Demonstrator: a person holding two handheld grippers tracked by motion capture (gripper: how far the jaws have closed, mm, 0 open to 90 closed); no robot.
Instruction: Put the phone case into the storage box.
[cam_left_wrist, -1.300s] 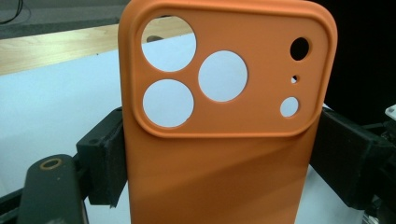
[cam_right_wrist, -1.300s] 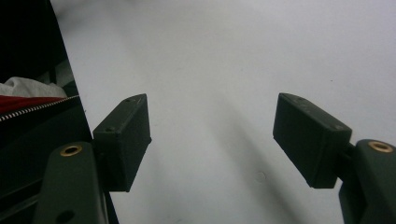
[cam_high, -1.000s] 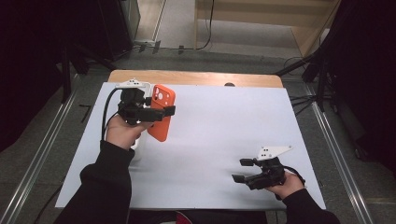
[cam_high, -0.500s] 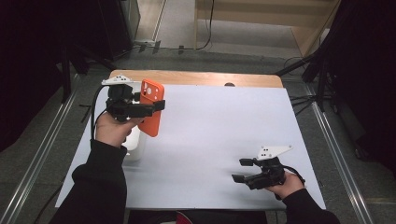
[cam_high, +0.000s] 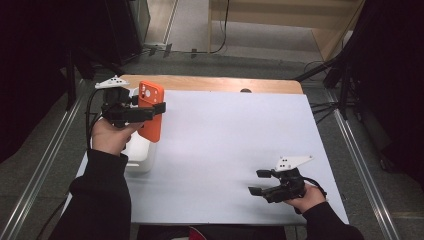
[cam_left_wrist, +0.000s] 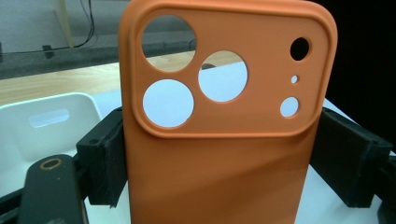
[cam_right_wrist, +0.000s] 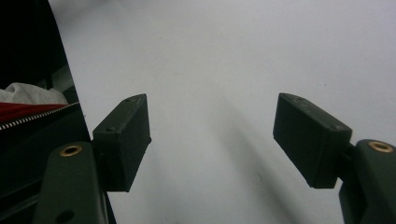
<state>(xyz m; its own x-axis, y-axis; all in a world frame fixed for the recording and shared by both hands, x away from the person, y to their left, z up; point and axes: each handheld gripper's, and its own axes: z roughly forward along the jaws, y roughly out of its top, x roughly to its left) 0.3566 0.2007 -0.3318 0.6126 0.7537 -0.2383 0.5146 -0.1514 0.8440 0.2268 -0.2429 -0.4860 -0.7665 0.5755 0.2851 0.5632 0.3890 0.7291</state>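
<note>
High view: orange phone case (cam_high: 150, 111) is held upright-ish in the left gripper (cam_high: 150, 111), long axis approx vertical w/ the camera cutout end up, raised above the white bin (cam_high: 140, 152) at the table's (cam_high: 230, 150) left edge. The right gripper (cam_high: 257, 182) is parked well apart at the near right.

Left gripper view: case (cam_left_wrist: 224, 140) is clamped across its width, pads pressed on both side edges; bin (cam_left_wrist: 46, 126) seen behind-left, so a drop prob goes that way.

Right gripper view: jaws spread wide, nothing between them, just bare tabletop (cam_right_wrist: 224, 70). Left hand is clearly the nearer one.
</note>
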